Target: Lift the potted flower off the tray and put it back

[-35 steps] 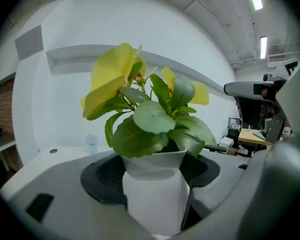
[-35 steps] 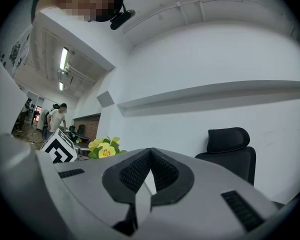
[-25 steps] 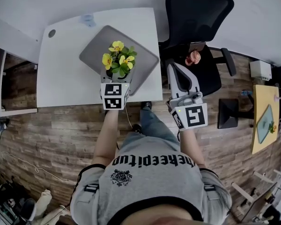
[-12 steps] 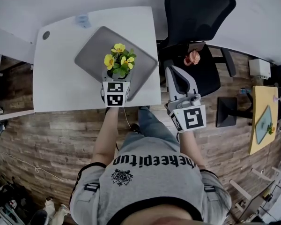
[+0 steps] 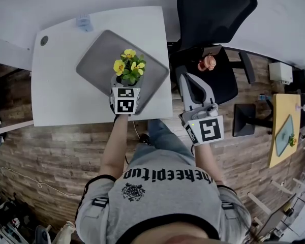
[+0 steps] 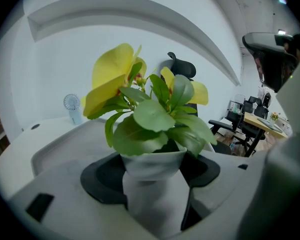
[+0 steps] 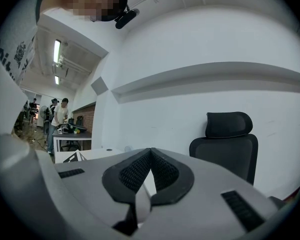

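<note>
Fan [image 5: 84,22] behind tray [image 5: 99,60], chair [image 5: 213,14] alongside

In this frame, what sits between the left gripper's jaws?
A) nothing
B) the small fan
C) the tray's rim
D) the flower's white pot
D: the left gripper view shows the left gripper with its jaws pressed against both sides of the white pot.
</note>
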{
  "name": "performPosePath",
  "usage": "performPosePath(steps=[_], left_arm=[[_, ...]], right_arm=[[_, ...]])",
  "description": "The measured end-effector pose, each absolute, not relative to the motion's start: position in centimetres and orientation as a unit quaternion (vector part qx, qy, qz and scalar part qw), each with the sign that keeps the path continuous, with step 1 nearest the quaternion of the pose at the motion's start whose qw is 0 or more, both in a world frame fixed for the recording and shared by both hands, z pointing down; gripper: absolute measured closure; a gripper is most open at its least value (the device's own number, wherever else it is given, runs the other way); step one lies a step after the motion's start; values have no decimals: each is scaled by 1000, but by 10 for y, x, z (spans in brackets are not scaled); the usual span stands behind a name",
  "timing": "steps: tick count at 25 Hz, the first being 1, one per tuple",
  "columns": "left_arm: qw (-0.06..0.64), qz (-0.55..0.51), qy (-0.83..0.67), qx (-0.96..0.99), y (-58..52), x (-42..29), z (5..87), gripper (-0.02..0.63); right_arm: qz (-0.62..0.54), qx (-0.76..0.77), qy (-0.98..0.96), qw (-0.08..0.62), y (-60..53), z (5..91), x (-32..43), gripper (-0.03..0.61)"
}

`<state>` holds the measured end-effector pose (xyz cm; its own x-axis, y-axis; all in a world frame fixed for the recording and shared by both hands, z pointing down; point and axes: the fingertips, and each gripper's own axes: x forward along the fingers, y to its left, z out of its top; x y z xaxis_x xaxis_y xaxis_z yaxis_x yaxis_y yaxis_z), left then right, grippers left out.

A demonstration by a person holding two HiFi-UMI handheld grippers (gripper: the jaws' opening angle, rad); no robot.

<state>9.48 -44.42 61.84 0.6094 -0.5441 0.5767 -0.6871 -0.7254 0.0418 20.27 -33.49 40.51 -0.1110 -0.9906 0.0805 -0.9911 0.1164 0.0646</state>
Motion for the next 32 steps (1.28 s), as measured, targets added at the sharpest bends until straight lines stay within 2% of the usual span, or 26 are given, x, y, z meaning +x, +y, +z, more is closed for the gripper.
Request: performPosePath(steps=[20, 32], left_arm=[[99, 264, -339, 897, -457, 106, 636, 278], [113, 267, -317, 903, -447, 101, 620, 273]], right_arm=[[18, 658, -751, 58, -355, 420, 207, 575], [13, 654, -754, 55, -352, 414, 199, 575]])
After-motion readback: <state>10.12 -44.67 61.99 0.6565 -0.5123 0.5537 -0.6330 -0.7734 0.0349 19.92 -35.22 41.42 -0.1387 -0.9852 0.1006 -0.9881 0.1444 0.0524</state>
